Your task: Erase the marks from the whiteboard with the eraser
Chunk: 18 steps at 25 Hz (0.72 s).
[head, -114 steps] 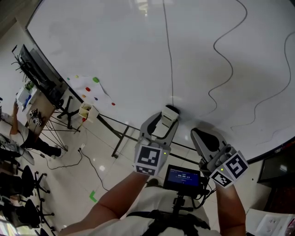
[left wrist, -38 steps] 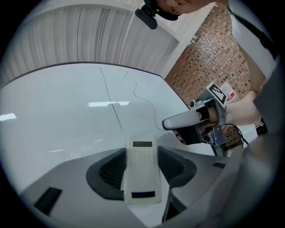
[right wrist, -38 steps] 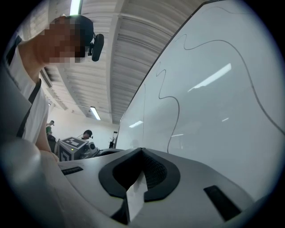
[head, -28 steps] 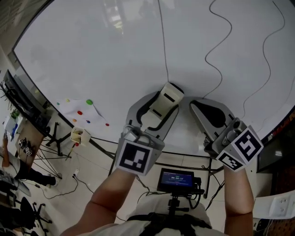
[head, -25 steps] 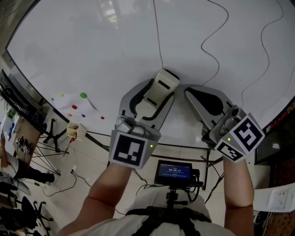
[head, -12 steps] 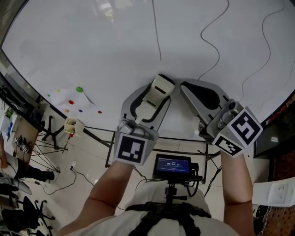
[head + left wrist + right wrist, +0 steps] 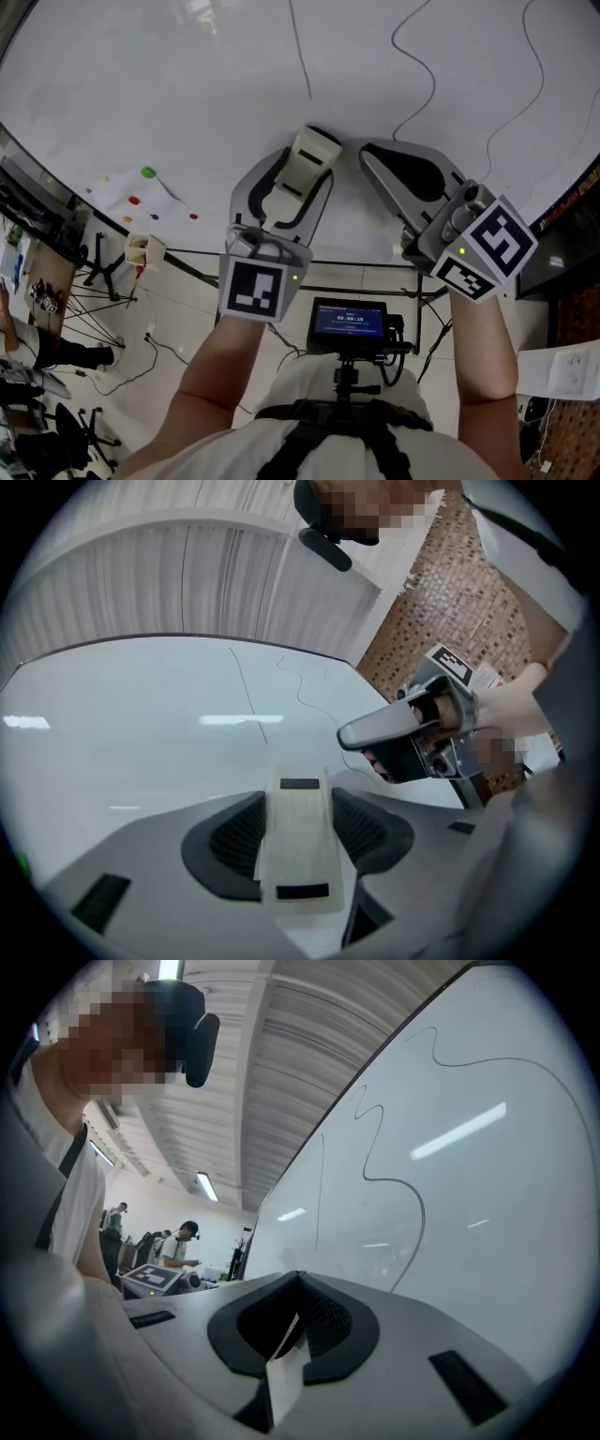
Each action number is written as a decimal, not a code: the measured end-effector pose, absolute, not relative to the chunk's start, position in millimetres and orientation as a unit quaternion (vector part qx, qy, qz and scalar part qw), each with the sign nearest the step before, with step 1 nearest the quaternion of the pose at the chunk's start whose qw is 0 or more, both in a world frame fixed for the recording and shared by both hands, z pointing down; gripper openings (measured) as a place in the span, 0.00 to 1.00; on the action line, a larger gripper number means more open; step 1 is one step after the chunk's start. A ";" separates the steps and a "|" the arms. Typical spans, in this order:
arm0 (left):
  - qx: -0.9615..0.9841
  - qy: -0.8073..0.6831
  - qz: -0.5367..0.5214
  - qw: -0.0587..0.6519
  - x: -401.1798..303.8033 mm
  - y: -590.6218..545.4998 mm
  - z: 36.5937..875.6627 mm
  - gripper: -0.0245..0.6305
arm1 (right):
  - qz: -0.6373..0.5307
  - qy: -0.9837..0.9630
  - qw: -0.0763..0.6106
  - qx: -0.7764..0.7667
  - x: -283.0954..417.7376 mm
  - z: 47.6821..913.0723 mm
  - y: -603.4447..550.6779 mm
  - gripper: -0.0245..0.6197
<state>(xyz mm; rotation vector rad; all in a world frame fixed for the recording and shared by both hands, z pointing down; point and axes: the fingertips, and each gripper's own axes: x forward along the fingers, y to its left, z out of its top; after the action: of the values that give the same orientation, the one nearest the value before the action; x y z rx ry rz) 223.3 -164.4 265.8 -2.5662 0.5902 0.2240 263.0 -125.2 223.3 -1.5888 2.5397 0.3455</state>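
Observation:
The whiteboard (image 7: 169,84) fills the top of the head view. On it are a straight black line (image 7: 300,56) and two wavy lines (image 7: 422,66). My left gripper (image 7: 305,171) is shut on the cream eraser (image 7: 309,159), and its jaws have just closed slightly further on it. The eraser's tip sits on the board just below the straight line's lower end. In the left gripper view the eraser (image 7: 300,850) lies between the two pads, with the board (image 7: 131,724) ahead. My right gripper (image 7: 368,153) hovers beside it, shut, with nothing gripped; its tips (image 7: 300,1279) meet.
A sheet with coloured dots (image 7: 141,187) and a small white box (image 7: 141,248) sit at the board's lower left. The board's stand legs and cables stretch over the floor below. A small screen (image 7: 349,323) hangs at my chest. People (image 7: 183,1241) stand far off.
My left gripper has slid the eraser down the board. The straight line, which reached the eraser before, now ends above it. The right gripper stays beside it.

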 end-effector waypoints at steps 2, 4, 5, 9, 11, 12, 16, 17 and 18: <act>-0.937 0.216 0.095 0.257 222.8 -163.7 249.2 0.41 | 0.114 0.840 0.063 -0.527 262.3 220.2 -124.6 0.05; -0.934 0.215 0.104 0.264 222.3 -162.6 235.4 0.41 | 0.115 0.839 0.063 -0.527 261.3 216.7 -124.4 0.05; -0.933 0.216 0.107 0.265 222.0 -162.6 231.1 0.41 | 0.116 0.839 0.063 -0.527 261.0 215.7 -124.7 0.05; -0.933 0.217 0.121 0.262 222.1 -163.4 220.0 0.41 | 0.124 0.838 0.062 -0.528 263.1 213.4 -125.9 0.05; -0.932 0.217 0.125 0.262 222.6 -162.7 215.0 0.41 | 0.126 0.837 0.061 -0.529 264.5 212.6 -125.6 0.05; -0.932 0.216 0.125 0.263 223.0 -162.0 212.9 0.41 | 0.127 0.836 0.062 -0.530 265.1 212.7 -125.4 0.05; -0.930 0.216 0.122 0.270 225.0 -160.1 209.3 0.41 | 0.125 0.837 0.063 -0.529 264.6 216.8 -125.9 0.05; -0.930 0.216 0.122 0.272 225.2 -159.6 209.3 0.41 | 0.124 0.838 0.062 -0.528 263.8 217.7 -126.3 0.05; -0.929 0.217 0.121 0.274 225.0 -159.3 209.7 0.41 | 0.123 0.838 0.061 -0.527 263.0 218.4 -126.6 0.05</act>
<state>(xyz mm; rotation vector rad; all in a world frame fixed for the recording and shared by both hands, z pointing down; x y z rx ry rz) 225.0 -159.3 209.7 -2.4991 0.5832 0.3265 263.0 -126.6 218.4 -1.5958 2.5365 0.3722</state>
